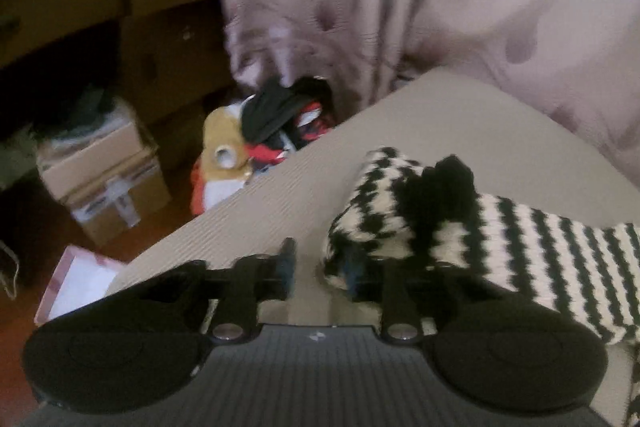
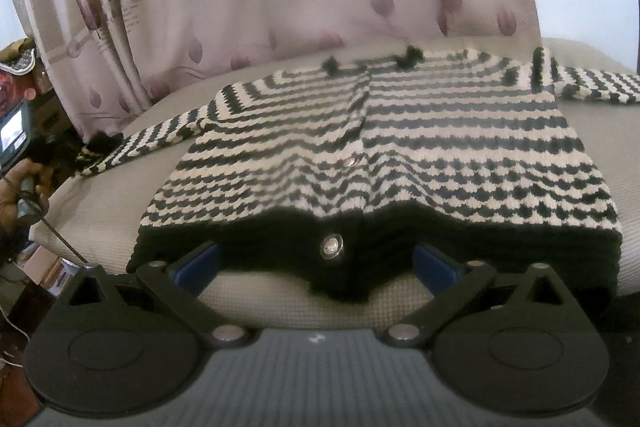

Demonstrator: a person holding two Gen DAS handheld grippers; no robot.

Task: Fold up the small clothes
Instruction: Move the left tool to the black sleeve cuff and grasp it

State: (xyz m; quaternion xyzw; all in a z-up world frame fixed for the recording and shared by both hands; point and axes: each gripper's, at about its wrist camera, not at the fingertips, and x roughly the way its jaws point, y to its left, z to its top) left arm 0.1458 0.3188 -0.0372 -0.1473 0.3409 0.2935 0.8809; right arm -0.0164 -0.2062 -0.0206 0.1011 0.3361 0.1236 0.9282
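Two grippers work over one small black-and-white striped cardigan, which lies spread flat, front up, on a beige cushioned surface and fills the middle of the right wrist view. Its black hem runs across the lower centre of that frame, with a shiny round button on it and a smaller one higher up the placket. The right gripper sits at the bottom of the frame with its blue-padded fingers spread wide on either side of the hem's middle; the pads flank the cloth and do not press it. One sleeve stretches to the upper right edge, the other to the middle left, where a hand holds the other tool. In the left wrist view the left gripper has its fingers partly drawn together; the striped sleeve end, with its black cuff, lies bunched over the right-hand finger at lower right of centre, while the left-hand finger stands apart over bare cushion, so a pinch is not shown. A pale floral curtain hangs across the top, and cardboard boxes and a heap of clothes sit on the floor at the left.
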